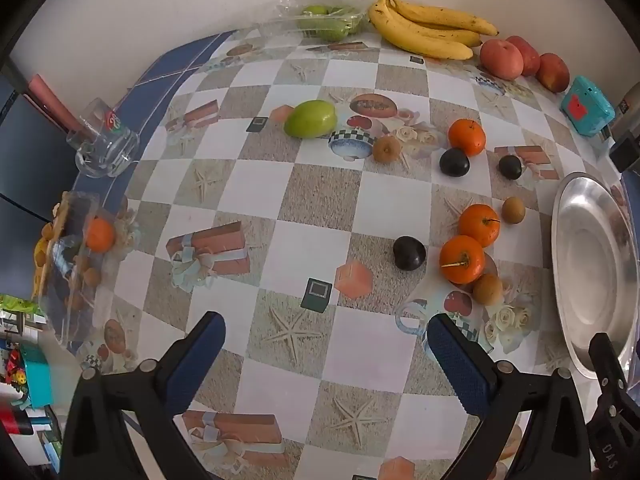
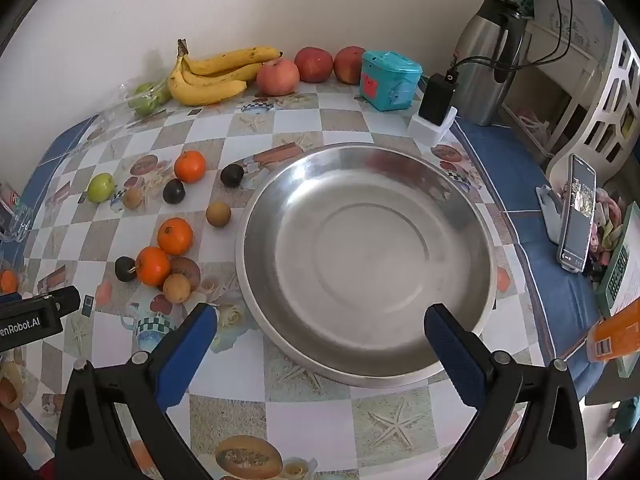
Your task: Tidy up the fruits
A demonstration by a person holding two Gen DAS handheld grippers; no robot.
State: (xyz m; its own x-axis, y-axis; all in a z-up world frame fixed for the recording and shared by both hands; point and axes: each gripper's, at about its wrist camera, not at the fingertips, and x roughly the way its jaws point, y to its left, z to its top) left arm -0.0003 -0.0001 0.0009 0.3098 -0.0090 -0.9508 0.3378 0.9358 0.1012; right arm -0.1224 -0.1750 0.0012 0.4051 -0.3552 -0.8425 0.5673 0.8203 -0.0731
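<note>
An empty steel plate (image 2: 472, 216) sits on the checkered table; it also shows at the right edge of the left wrist view (image 1: 572, 216). Left of it lie loose fruits: three oranges (image 2: 175, 236), dark plums (image 2: 174, 191), small brown longans (image 2: 218, 213) and a green fruit (image 1: 310, 119). Bananas (image 2: 208, 76) and red apples (image 2: 277, 76) lie by the back wall. My left gripper (image 1: 326, 336) is open and empty above the table, short of the fruits. My right gripper (image 2: 320, 326) is open and empty over the plate's near rim.
A glass mug (image 1: 102, 142) and a clear box with fruit (image 1: 76, 248) stand at the left edge. A bag of green fruit (image 1: 324, 20) lies at the back. A teal box (image 2: 390, 80), charger (image 2: 436, 108), kettle (image 2: 488, 64) and phone (image 2: 578, 216) stand to the right.
</note>
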